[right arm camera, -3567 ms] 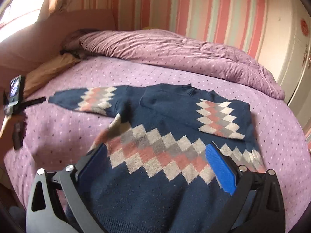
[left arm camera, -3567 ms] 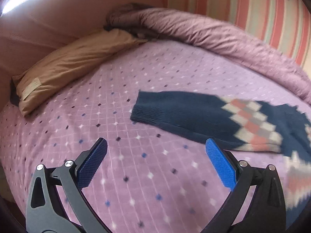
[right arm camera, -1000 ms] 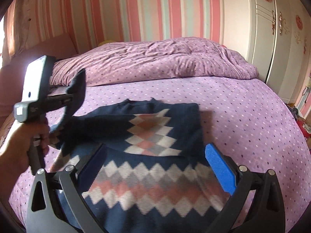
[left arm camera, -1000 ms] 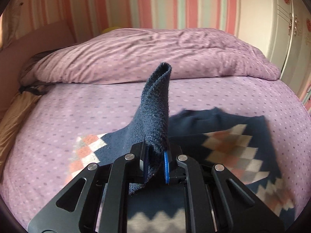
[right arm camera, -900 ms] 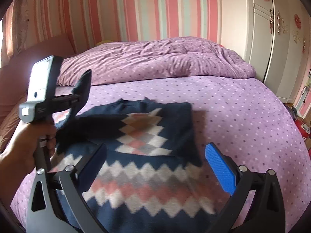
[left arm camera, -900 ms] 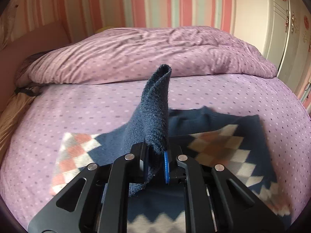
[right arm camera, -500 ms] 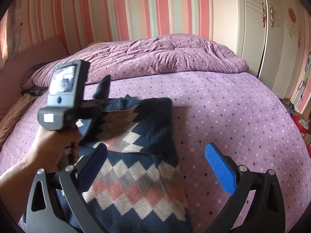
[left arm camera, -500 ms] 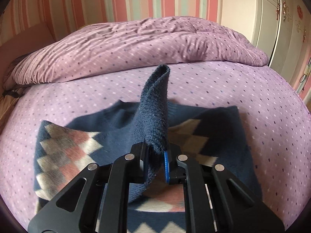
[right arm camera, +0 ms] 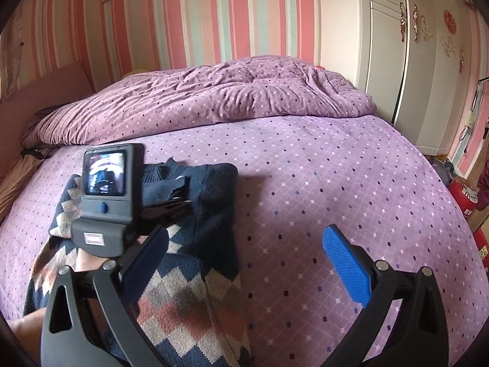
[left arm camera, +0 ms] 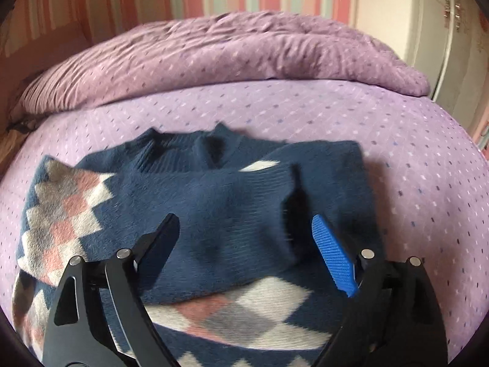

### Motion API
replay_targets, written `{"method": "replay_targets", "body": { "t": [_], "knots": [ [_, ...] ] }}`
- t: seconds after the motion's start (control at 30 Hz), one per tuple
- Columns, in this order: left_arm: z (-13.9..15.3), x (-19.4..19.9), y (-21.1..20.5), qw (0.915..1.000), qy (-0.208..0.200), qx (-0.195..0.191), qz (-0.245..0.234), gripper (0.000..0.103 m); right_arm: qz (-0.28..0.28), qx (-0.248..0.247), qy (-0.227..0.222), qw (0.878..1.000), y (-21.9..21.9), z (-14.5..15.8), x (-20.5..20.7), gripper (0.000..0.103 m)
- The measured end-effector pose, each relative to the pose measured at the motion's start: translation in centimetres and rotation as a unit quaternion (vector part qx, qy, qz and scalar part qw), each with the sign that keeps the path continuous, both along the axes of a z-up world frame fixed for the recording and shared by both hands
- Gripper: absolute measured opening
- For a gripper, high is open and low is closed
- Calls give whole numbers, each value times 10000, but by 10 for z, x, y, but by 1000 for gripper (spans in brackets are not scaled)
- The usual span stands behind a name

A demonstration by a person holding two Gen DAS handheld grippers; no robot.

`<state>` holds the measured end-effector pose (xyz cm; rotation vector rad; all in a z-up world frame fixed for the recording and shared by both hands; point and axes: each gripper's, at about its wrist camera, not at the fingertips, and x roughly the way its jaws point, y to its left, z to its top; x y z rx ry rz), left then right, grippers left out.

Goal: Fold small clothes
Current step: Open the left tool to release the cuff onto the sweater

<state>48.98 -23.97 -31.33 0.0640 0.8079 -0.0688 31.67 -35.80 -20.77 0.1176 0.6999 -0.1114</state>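
A navy sweater with a pink, grey and white diamond pattern lies on the purple dotted bed sheet. Its left sleeve lies folded flat across the chest. My left gripper hovers just over that sleeve; its jaws are opening, and the pads are clear of the cloth. In the right wrist view the sweater sits at the lower left, with a person's hand holding the left tool above it. My right gripper is open and holds nothing, over the sweater's right edge and the bare sheet.
A bunched purple duvet runs along the far side of the bed. A white wardrobe stands at the right, with a red object on the floor beside the bed. A tan pillow lies at the far left.
The left gripper carried the pinched sleeve across and down onto the sweater, then let it go; the sleeve now lies flat. The right gripper drifted right, still open.
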Motion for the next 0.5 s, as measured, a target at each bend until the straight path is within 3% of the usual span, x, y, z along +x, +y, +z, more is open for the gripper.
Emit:
{"method": "replay_targets", "body": {
  "t": [0.13,0.27,0.43,0.5],
  "knots": [
    [5,-3,-3,10000,-36,59,59,90,8,-36,2,10000,2,-2,-1,101],
    [12,5,27,9984,-169,279,455,90,-2,1,11,10000,2,-4,-3,101],
    [-4,22,59,9969,141,508,578,89,24,50,57,10000,8,-9,0,101],
    [-13,21,63,9983,268,309,422,87,53,63,81,9999,11,-11,5,101]
  ]
}}
